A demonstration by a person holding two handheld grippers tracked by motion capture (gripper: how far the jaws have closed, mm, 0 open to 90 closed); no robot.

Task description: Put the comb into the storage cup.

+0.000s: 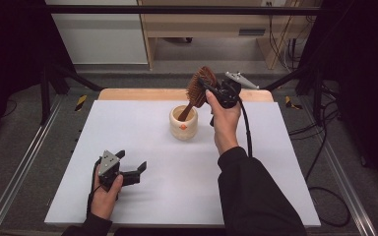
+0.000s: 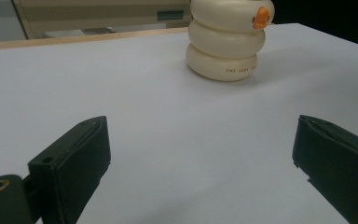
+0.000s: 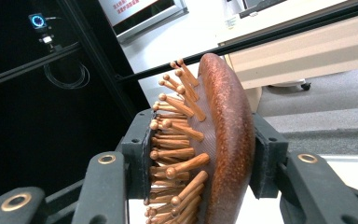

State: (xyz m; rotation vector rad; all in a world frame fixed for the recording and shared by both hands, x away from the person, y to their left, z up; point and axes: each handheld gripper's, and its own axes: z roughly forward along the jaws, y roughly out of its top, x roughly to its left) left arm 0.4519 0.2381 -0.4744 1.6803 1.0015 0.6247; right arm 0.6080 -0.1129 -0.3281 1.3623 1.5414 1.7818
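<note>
Two hand-held grippers work a white table (image 1: 142, 206), read here from left to right. At lower left of the high view, the left gripper (image 1: 134, 164) rests low over the tabletop with its jaws spread wide and nothing between them; its own camera looks across bare white surface toward the cream holder (image 2: 226, 42) at upper right of that frame. At centre, the holder (image 1: 183, 123), a squat ribbed cup with a small orange mark on its front, stands upright on the table. Just right of centre and above it, the right gripper (image 1: 203, 84) is clamped on the head of a wooden hairbrush (image 1: 195, 91), whose handle slants down and left into the holder's mouth. The right gripper view shows one pad pressing the brush's smooth brown back (image 3: 226, 140) and the other bearing on the wooden pins.

The brush looks light and rigid, with a polished, curved back that could slide under a pad, while the pins appear to sit in a cushion that may give. The head offers the broadest hold; a squarer grip across its edges, or on the narrow neck, would likely be steadier. The holder seems light enough to tip if the handle levers against its rim.
</note>
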